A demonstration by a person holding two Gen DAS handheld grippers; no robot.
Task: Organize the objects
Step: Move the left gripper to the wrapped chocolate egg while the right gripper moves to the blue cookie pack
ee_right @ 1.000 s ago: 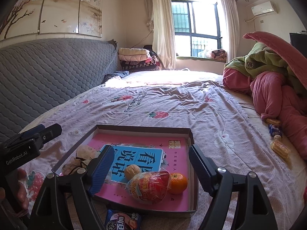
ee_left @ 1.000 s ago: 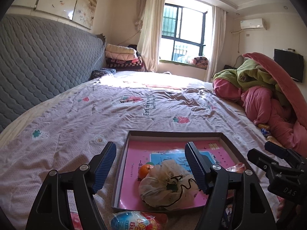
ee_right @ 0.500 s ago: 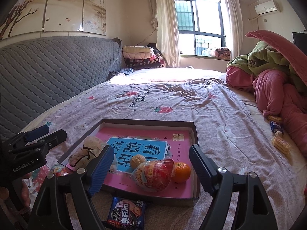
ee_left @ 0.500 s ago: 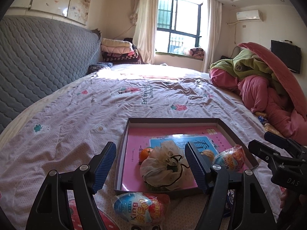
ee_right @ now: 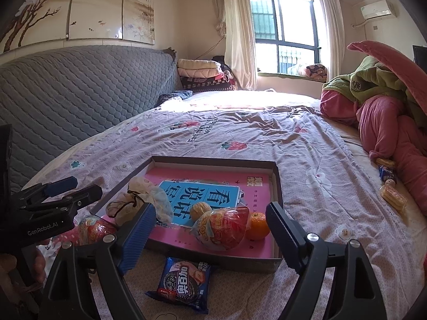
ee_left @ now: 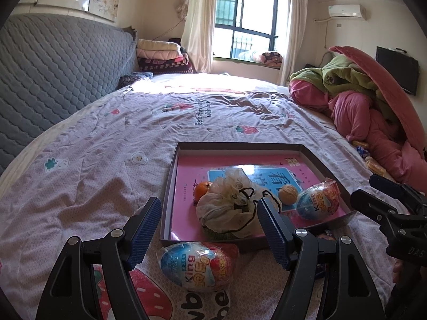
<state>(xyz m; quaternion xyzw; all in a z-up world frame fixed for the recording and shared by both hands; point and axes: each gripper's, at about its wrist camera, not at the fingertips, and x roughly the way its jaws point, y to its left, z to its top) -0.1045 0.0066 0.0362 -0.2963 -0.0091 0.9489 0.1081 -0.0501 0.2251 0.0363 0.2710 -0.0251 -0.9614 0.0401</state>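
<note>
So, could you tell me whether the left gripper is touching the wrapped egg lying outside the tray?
Apart: in the left wrist view, bedsheet shows between the egg and both fingers.

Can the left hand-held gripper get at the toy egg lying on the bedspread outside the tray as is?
Probably yes. The left hand-held gripper is open and empty, and the toy egg lies just ahead of it on the bedspread, nothing between. The tray wall sits close behind the egg, which may crowd the approach.

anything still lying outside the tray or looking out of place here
Yes: a toy egg and a cookie packet lie on the bedsheet just outside the tray, and wrapped snacks are scattered by the pink blankets.
</note>
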